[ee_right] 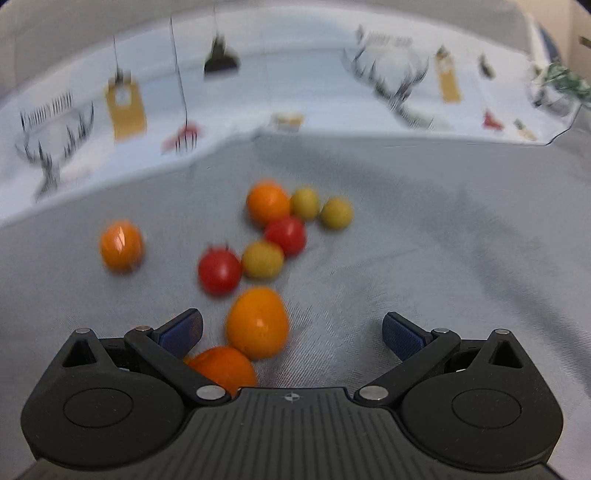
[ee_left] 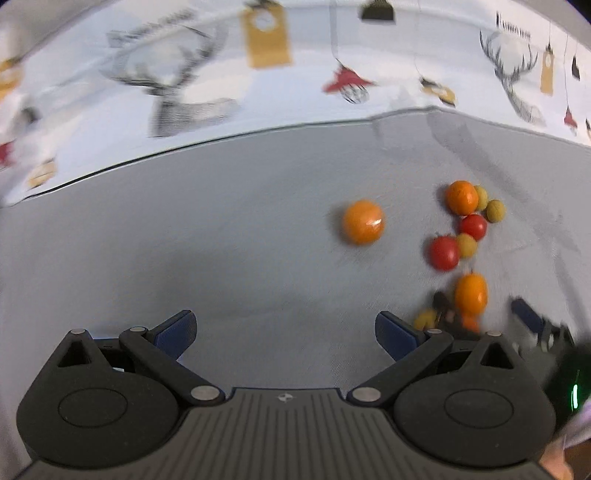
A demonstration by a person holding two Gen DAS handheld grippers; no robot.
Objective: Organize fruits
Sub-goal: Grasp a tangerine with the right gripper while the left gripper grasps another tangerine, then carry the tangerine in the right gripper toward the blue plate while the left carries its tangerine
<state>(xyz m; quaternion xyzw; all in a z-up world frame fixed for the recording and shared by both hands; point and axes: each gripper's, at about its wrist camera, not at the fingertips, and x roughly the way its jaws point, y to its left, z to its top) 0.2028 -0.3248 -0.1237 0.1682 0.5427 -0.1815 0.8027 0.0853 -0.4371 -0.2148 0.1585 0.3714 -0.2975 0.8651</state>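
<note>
Left wrist view: my left gripper (ee_left: pixel 286 330) hangs wide open and empty over grey cloth (ee_left: pixel 221 240); one orange fruit (ee_left: pixel 363 221) lies alone at 12 o'clock, the mixed pile (ee_left: pixel 463 236) at 2 o'clock, so sorting looks barely begun. Right wrist view: my right gripper (ee_right: pixel 291 332) is wide open, holding nothing, though the nearest orange fruit (ee_right: pixel 257 323) sits between its fingers; I count four orange, two red (ee_right: pixel 219 271), three yellow-green (ee_right: pixel 263 259).

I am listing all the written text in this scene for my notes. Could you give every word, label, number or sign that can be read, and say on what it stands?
No text can be read with certainty.
Dark lettering above a deer head on the printed cloth: too blurred to read.
Similar lettering on the printed cloth in the right wrist view: also blurred.
Fruits and both grippers: no text visible.
</note>
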